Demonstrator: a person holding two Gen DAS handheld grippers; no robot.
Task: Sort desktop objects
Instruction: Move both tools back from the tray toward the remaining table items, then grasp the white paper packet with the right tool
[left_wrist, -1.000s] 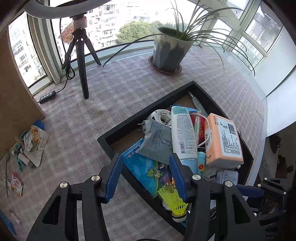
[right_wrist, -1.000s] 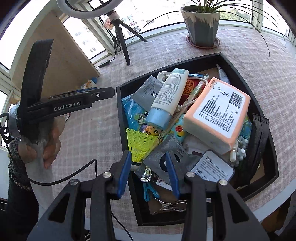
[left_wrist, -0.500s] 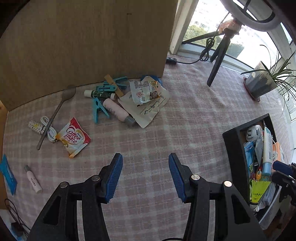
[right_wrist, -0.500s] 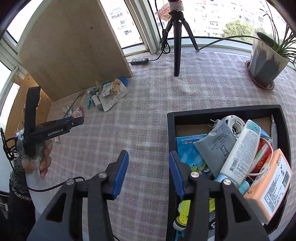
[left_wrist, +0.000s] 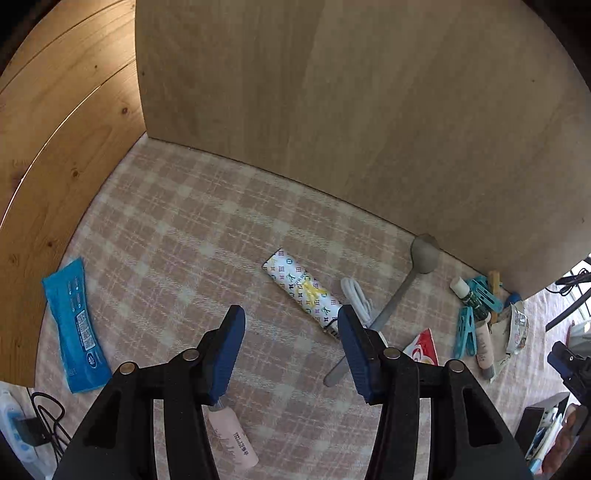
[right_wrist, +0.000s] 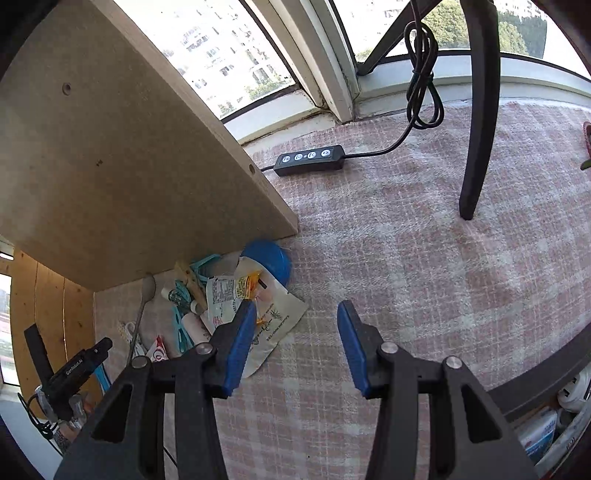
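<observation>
My left gripper (left_wrist: 288, 317) hangs open over the checked cloth with nothing between its jaws. Just beyond its tips lie a white patterned case (left_wrist: 301, 291), a coiled white cable (left_wrist: 356, 295) and a grey spoon (left_wrist: 406, 284). A pink tube (left_wrist: 232, 439) lies under its left finger, and a blue packet (left_wrist: 74, 325) sits far left. My right gripper (right_wrist: 295, 314) is open and empty; its left finger overlaps a pile of paper sachets (right_wrist: 273, 321), teal clothespins (right_wrist: 181, 332) and a blue round thing (right_wrist: 271, 258). The black tray (right_wrist: 546, 380) with sorted items is at lower right.
A wooden board (right_wrist: 110, 166) stands upright behind the loose items, with wooden wall panels (left_wrist: 55, 147) to the left. A black cable controller (right_wrist: 310, 158) and a tripod leg (right_wrist: 476, 147) stand on the cloth near the window. A red and white sachet (left_wrist: 423, 349) lies beside the spoon.
Both grippers have swung from above the full tray over to the loose items by the wooden board. The left wrist has rolled. Both stay empty.
</observation>
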